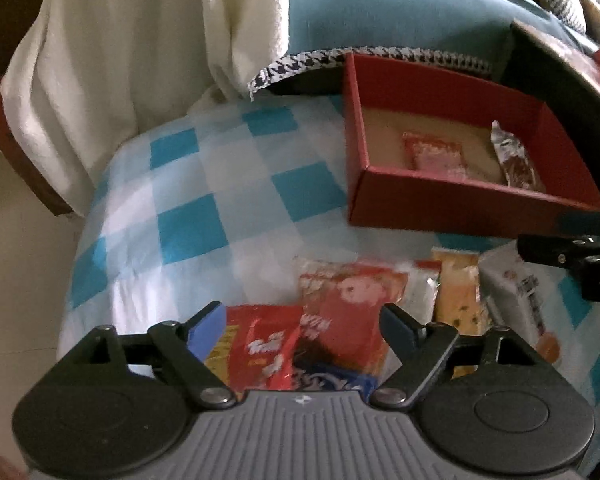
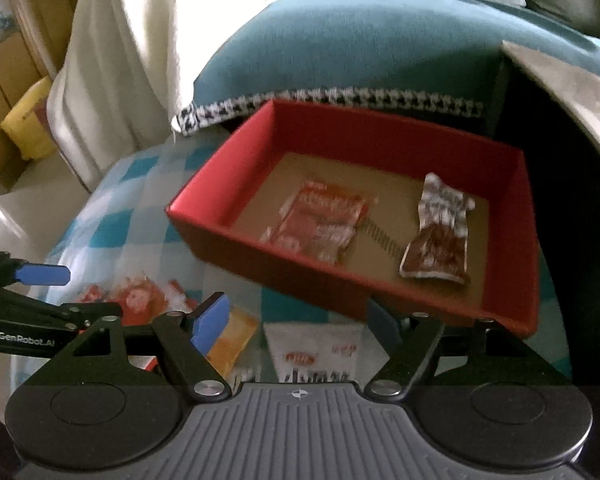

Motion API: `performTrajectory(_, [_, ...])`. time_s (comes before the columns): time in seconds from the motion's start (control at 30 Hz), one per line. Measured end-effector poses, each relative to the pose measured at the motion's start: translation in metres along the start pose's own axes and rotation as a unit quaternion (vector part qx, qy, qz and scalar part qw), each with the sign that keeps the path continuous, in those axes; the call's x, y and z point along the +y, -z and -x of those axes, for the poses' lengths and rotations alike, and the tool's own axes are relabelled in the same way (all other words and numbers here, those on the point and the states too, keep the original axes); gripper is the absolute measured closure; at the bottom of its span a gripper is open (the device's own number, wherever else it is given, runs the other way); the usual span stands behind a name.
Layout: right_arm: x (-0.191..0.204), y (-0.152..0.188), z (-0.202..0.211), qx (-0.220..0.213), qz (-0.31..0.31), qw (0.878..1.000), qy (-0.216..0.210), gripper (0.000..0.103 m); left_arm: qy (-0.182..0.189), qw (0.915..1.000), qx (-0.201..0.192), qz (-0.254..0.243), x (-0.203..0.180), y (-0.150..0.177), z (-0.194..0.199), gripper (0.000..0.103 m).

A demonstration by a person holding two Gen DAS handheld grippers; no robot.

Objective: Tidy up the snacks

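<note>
Both wrist views look steeply down along their own fingers, close over the blue-and-white checked tabletop [image 1: 188,208]. Both share the shallow red cardboard box [image 1: 432,204] [image 2: 340,292], nearer in the right view.
</note>
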State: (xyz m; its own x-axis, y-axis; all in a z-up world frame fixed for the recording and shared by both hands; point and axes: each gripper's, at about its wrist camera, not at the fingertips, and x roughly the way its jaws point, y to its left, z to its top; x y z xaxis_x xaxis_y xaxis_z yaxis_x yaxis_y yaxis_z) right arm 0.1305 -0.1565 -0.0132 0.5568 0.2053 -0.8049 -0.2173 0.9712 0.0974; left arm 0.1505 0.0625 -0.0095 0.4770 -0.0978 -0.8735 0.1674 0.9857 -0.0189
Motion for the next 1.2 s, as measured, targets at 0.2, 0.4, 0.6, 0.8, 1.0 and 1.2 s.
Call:
performTrajectory(0.2, [0.003, 0.009, -0.003, 0.015, 0.001, 1.0, -0.005, 0.022, -0.009, 0.9994, 0.008, 0.034, 0.024, 0.016, 0.003, 0.022])
performTrajectory(0.4, [0.003, 0.012, -0.002, 0.016, 0.0, 1.0, -0.011, 0.021, -0.022, 0.9979, 0.034, 0.051, 0.038, 0.026, -0.008, 0.021])
performTrajectory(0.6, [-0.015, 0.025, 0.006, 0.023, -0.039, 0.999, -0.013, 0.02, 0.025, 0.9894, 0.066, 0.127, 0.06, 0.031, -0.02, 0.015])
performTrajectory(0.8, [-0.027, 0.047, 0.003, 0.047, -0.062, 0.997, 0.014, 0.02, 0.064, 0.9828, 0.082, 0.152, 0.064, 0.038, -0.021, 0.022])
performTrajectory(1.0, [-0.001, 0.063, -0.016, 0.063, -0.007, 0.997, 0.049, 0.023, 0.073, 0.9875, 0.076, 0.118, 0.051, 0.048, -0.011, 0.037])
performTrajectory(1.2, [-0.002, 0.068, -0.031, 0.063, -0.004, 0.994, 0.09, 0.013, 0.08, 0.9839, 0.079, 0.139, 0.056, 0.057, -0.007, 0.039])
